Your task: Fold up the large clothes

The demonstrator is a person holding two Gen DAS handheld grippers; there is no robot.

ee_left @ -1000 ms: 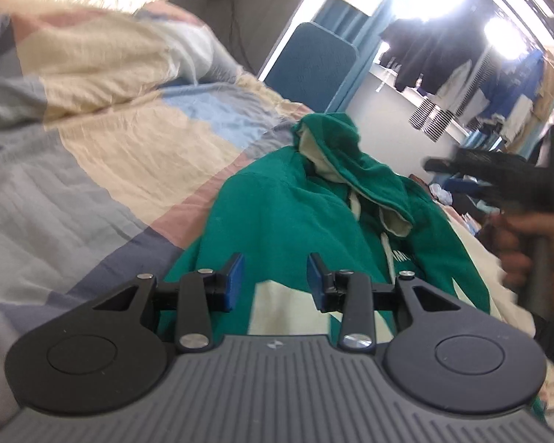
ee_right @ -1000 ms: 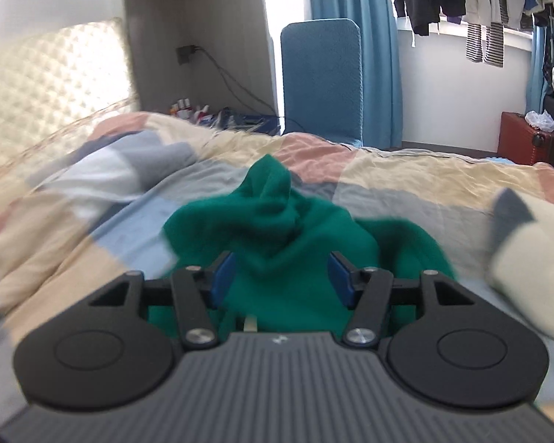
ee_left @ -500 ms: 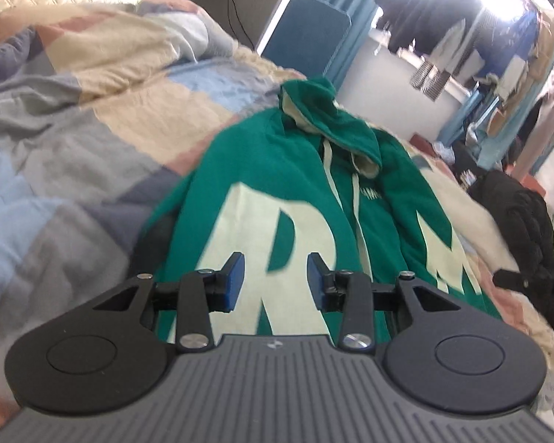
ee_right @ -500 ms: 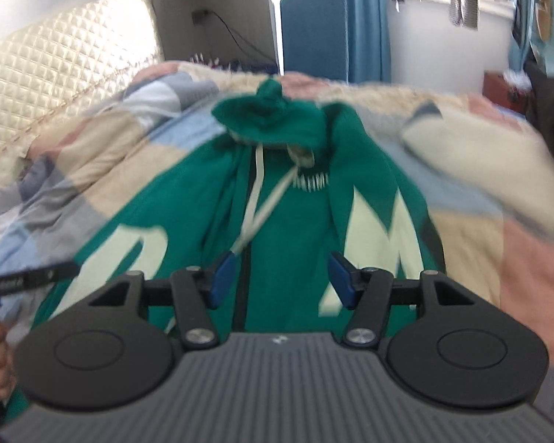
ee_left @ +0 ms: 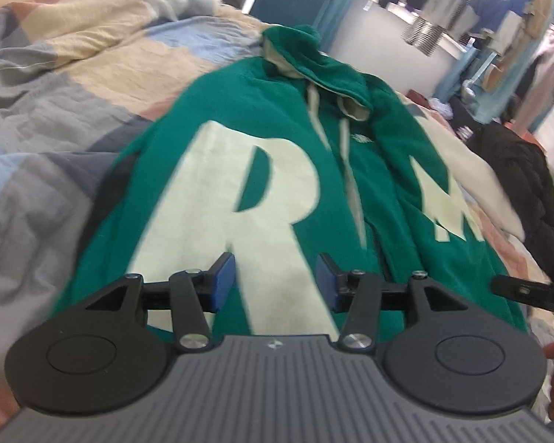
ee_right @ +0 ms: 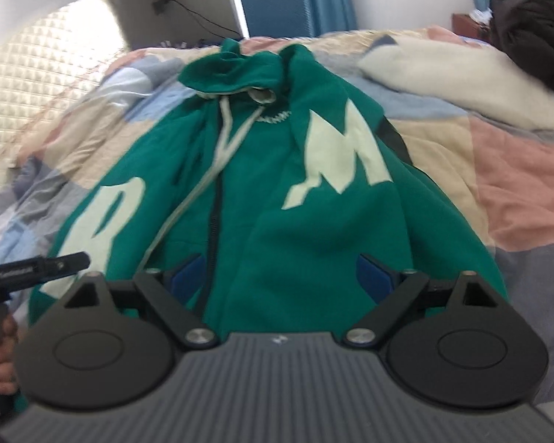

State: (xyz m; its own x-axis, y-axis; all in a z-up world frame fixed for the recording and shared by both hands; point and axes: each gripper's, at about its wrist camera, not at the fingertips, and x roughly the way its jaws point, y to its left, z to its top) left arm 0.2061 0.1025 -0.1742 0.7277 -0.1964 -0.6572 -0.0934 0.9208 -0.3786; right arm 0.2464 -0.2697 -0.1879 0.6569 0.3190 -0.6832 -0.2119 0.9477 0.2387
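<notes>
A green zip hoodie (ee_left: 277, 140) with big cream letters R and M lies face up and spread flat on the bed, hood at the far end. My left gripper (ee_left: 275, 277) hovers over the lower part of the R, near the hem. Its jaws are opening, and no cloth is pinched between them. My right gripper (ee_right: 280, 277) hangs over the hoodie (ee_right: 295, 221) below the M, beside the zip. Its jaws are opening wide, and nothing is pinched between them either. Each gripper also shows at the edge of the other's view, the right gripper (ee_left: 528, 291) and the left gripper (ee_right: 37, 265).
A patchwork duvet (ee_left: 55, 118) covers the bed. A cream garment (ee_right: 443, 74) and a black jacket (ee_right: 535, 33) lie to the hoodie's right. A blue chair (ee_right: 288, 0) stands beyond the bed and a quilted headboard (ee_right: 26, 85) is at the left. Clothes hang by the window.
Both grippers have drawn back from the hood end toward the hem, so the whole front with its letters now shows. Both pairs of jaws stand wider, the right much more.
</notes>
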